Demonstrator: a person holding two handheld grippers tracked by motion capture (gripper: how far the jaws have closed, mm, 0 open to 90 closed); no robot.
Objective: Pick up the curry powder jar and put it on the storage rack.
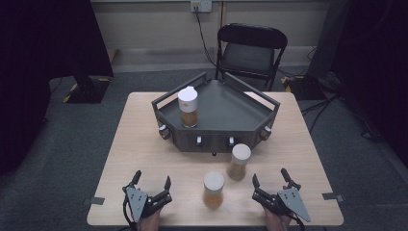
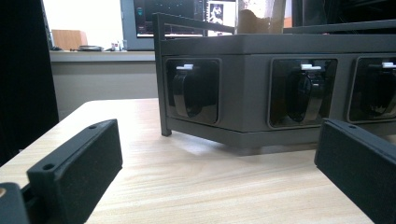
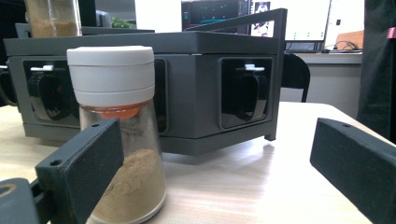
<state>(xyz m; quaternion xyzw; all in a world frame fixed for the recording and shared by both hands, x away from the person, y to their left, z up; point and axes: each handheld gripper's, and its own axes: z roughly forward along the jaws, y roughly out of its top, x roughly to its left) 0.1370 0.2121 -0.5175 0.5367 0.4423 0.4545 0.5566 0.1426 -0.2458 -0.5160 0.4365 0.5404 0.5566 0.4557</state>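
A dark grey angular rack [image 1: 226, 108] stands at the far middle of the wooden table [image 1: 139, 139]. On its left side is a white-capped jar of brown powder [image 1: 187, 107], and the jar's lower part [image 2: 259, 18] tops the left gripper view. Two similar jars stand on the table in front, one [image 1: 238, 161] near the rack and one [image 1: 213, 189] closer to me. My left gripper [image 1: 153, 179] rests open near the front edge, left of them, facing the rack's knobs [image 2: 191, 91]. My right gripper [image 1: 269, 176] is open at the right, with a jar [image 3: 116, 126] just beyond its left jaw.
A black folding chair [image 1: 250, 50] stands behind the table. The rack's front face [image 3: 187, 93] carries several recessed knobs. Bare tabletop lies left of the rack and between the grippers and the front edge. Grey tape marks [image 1: 97, 200] sit at the front corners.
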